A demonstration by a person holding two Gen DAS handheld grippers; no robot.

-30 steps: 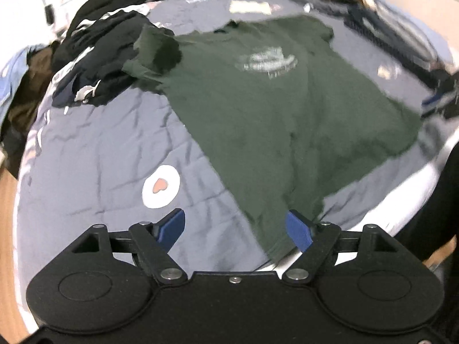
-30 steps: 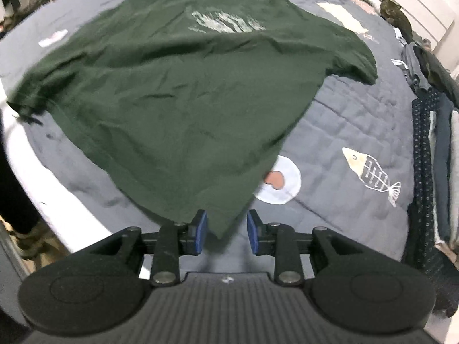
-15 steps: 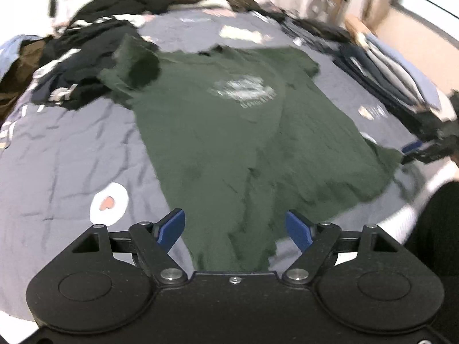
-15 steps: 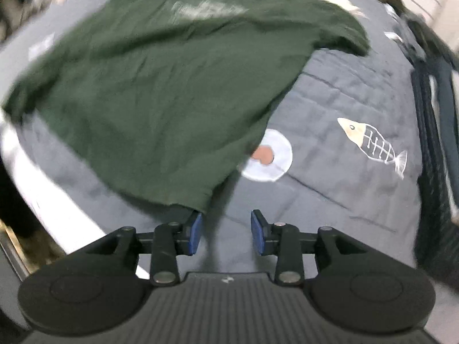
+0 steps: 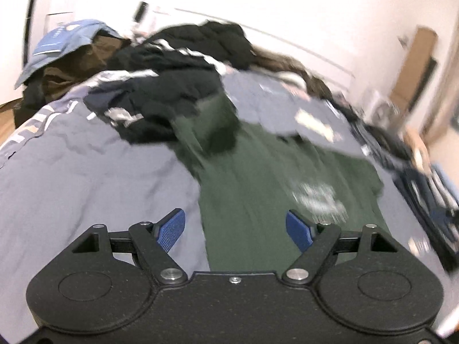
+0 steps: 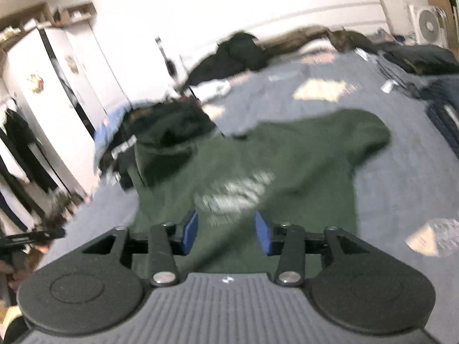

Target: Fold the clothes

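- Both tongs, left (image 5: 235,230) and right (image 6: 226,232), have tilted up toward the room; a second ago they looked down at the hem.
- Left wide, right now parted, both empty.
- Green T-shirt (image 6: 287,154) lies spread, print up, on the bed (image 5: 86,166), ready for folding.

Both grippers let go and swung up over the shirt (image 5: 258,189).

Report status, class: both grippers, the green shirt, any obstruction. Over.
Left gripper open, holding nothing. Right gripper open, holding nothing. Green T-shirt spread unfolded on the grey quilt. Dark clothes pile crowds one sleeve; frames blurred.
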